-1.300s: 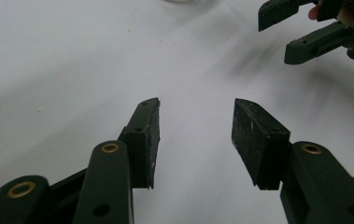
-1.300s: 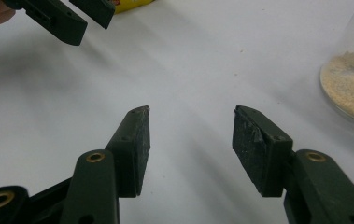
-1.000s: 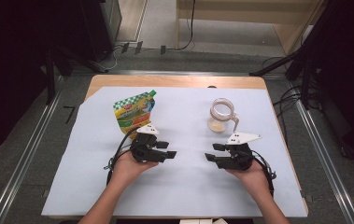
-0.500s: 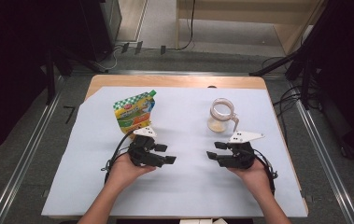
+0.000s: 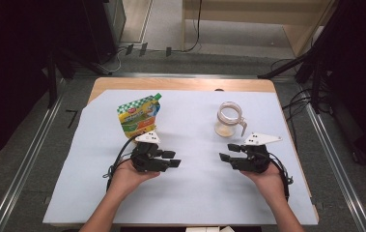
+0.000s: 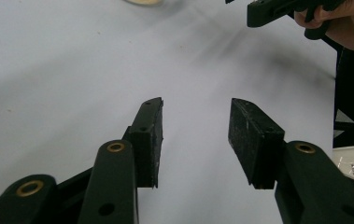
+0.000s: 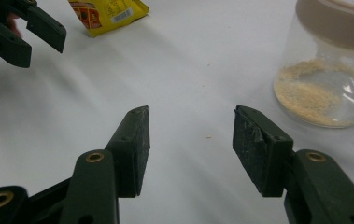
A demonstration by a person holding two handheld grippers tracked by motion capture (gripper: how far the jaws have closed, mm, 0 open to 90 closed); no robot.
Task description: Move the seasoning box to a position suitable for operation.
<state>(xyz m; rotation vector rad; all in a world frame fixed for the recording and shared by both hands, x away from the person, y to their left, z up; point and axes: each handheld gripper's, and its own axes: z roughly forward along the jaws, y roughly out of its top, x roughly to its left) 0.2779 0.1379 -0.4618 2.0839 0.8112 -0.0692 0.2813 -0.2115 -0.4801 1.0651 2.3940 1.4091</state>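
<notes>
On the white-covered table (image 5: pixel 195 193), two black grippers are held with jaws parted (nothing between them): left gripper (image 5: pixel 173 159) at seven o'clock, right gripper (image 5: pixel 225 152) at five.

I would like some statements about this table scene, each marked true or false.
1. Both claws are open. True: left claw and right claw each show a wide gap between their jaws.
2. The jar is full to the rim. False: only a thin layer of beige powder covers its bottom.
3. The pouch lies beyond the left claw. True.
4. The right claw grips the jar. False: it holds nothing; the jar stands apart from it.
</notes>
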